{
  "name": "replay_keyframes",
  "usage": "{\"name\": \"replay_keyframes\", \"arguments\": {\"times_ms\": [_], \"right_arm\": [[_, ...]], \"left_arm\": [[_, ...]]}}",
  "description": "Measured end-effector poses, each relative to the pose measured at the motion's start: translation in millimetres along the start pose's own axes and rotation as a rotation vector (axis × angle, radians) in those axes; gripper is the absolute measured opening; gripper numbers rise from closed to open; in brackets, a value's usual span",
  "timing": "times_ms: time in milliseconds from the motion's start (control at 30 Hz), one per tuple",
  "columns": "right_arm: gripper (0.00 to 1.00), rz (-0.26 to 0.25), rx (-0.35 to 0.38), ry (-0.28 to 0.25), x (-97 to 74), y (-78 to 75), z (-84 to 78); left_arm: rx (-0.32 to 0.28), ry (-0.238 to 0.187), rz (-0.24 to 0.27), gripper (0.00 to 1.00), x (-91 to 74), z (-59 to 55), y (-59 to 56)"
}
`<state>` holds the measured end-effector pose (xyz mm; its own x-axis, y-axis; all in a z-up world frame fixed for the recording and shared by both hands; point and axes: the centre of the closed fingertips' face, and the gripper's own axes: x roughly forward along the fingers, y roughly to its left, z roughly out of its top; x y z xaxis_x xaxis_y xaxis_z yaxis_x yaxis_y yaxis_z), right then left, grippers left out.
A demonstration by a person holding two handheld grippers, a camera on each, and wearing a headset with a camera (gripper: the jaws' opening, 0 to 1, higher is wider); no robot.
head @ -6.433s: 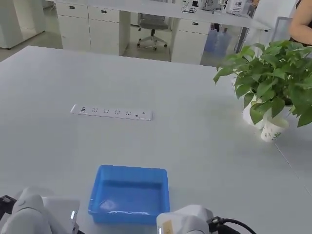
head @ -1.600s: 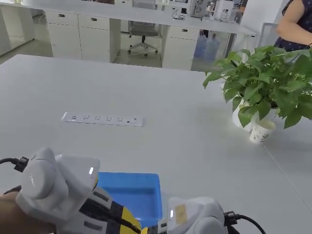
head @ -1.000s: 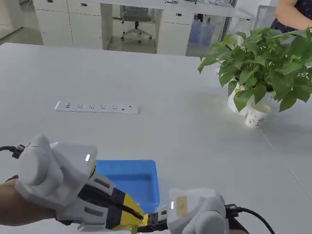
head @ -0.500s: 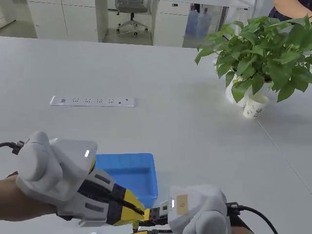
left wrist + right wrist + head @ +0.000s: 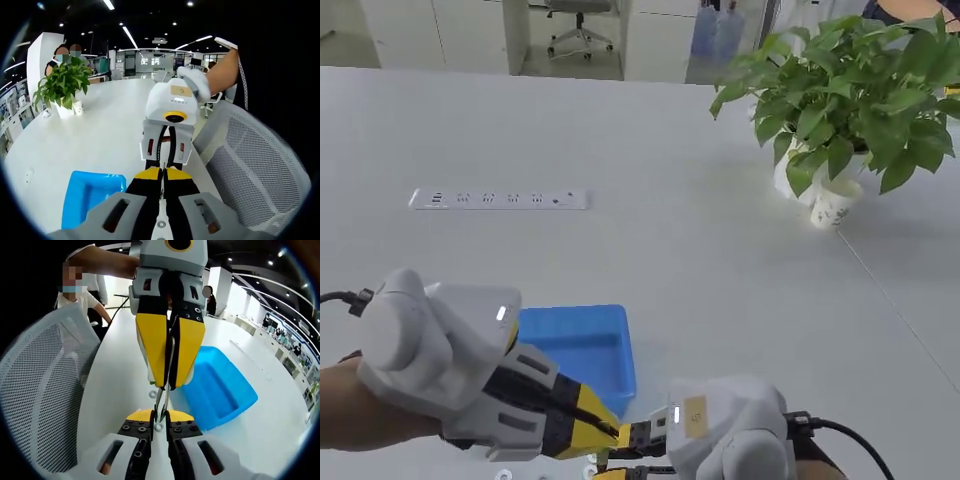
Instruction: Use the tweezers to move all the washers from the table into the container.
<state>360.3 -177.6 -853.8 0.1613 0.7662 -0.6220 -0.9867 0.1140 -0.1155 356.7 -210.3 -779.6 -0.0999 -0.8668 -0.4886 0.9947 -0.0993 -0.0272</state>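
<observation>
Low over the near edge of the white table (image 5: 700, 260) the two tools meet nose to nose. The left gripper (image 5: 605, 428) reaches in from the left and the right gripper (image 5: 638, 438) from the bottom right, its body cut off by the edge of the head view. In the right gripper view the left gripper's yellow jaws are pressed shut on a thin pair of metal tweezers (image 5: 168, 365). The tweezers run down into the narrow gap between the right gripper's own jaws, which are also drawn in tight on them. The tweezers' points are lost between those jaws, so I cannot tell whether they carry anything. Two small washers (image 5: 152, 394) lie on the table under the meeting point, beside the blue container (image 5: 570, 312) and outside it. From the head view they are specks at the bottom edge, hard to make out. The container's near side is hidden behind the left gripper, and I cannot tell whether anything lies in it. Farther off sit a white power strip (image 5: 500, 199), a potted plant (image 5: 850, 90) and a paper cup (image 5: 830, 210). A mesh chair (image 5: 260, 165) stands just beside the table's near edge.
</observation>
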Motion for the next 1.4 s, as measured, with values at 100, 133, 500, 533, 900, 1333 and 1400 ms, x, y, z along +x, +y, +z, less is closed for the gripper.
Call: {"name": "replay_keyframes", "arguments": {"times_ms": [100, 133, 500, 533, 900, 1333, 1400], "right_arm": [[0.11, 0.000, 0.006, 0.002, -0.3, 0.5, -1.5], [0.11, 0.000, 0.005, 0.004, -0.3, 0.6, -2.0], [0.11, 0.004, 0.022, 0.013, -0.3, 3.3, -9.1], [0.11, 0.003, 0.022, 0.014, -0.2, 3.1, -9.5], [0.12, 0.005, 0.026, 0.014, 1.4, 2.7, -9.8], [0.14, 0.009, 0.024, 0.017, 2.8, 1.7, -11.1], [0.14, 0.009, 0.025, 0.017, 2.8, 1.6, -10.8]], "left_arm": [[-0.005, 0.000, -0.003, 0.04, 1.6, -0.6, 0.1], [-0.007, 0.000, -0.006, 0.04, 2.1, -0.8, -0.1], [-0.011, 0.006, -0.022, 0.04, 8.2, -3.8, -2.1], [-0.010, 0.006, -0.023, 0.04, 8.5, -4.0, -2.1], [-0.013, 0.012, -0.027, 0.04, 9.2, -5.2, -1.3], [-0.015, 0.012, -0.027, 0.04, 10.0, -6.7, -1.4], [-0.016, 0.011, -0.027, 0.04, 9.9, -6.8, -1.4]]}}
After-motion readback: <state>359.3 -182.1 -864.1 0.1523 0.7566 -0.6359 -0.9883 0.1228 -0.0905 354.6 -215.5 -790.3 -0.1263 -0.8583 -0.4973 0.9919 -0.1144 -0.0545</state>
